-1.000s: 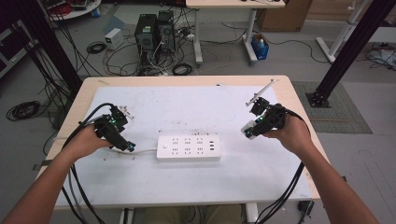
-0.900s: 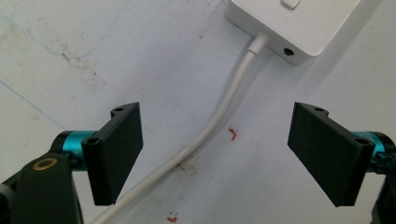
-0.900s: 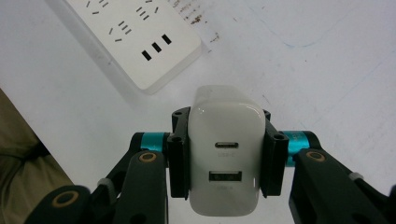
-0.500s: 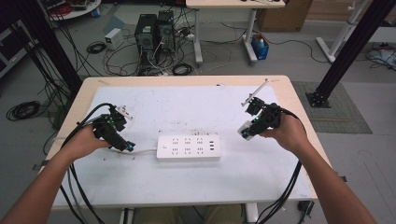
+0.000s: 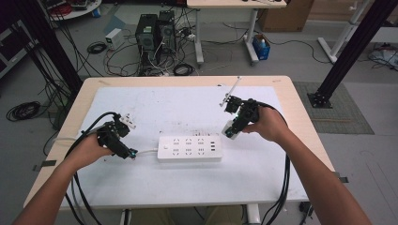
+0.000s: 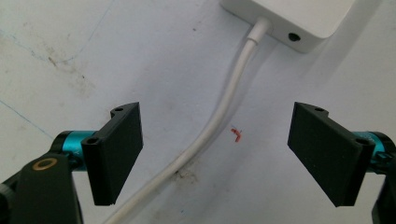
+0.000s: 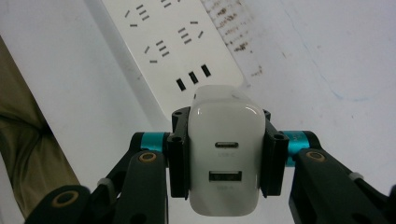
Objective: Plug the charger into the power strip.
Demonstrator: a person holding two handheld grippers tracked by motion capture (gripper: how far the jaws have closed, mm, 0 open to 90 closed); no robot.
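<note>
The right gripper (image 7: 226, 156) clamps a white charger (image 7: 226, 161) above the power strip's (image 5: 189, 148) right end, its prongs hidden, while the left gripper (image 6: 215, 154) stands spread over the strip's cable (image 6: 219, 116), which runs off the frame's bottom edge.

light: bright, even overhead | shadows: soft under power strip (image 5: 189, 149) | glare: mild on charger (image 7: 225, 158) | focus: slightly soft
</note>
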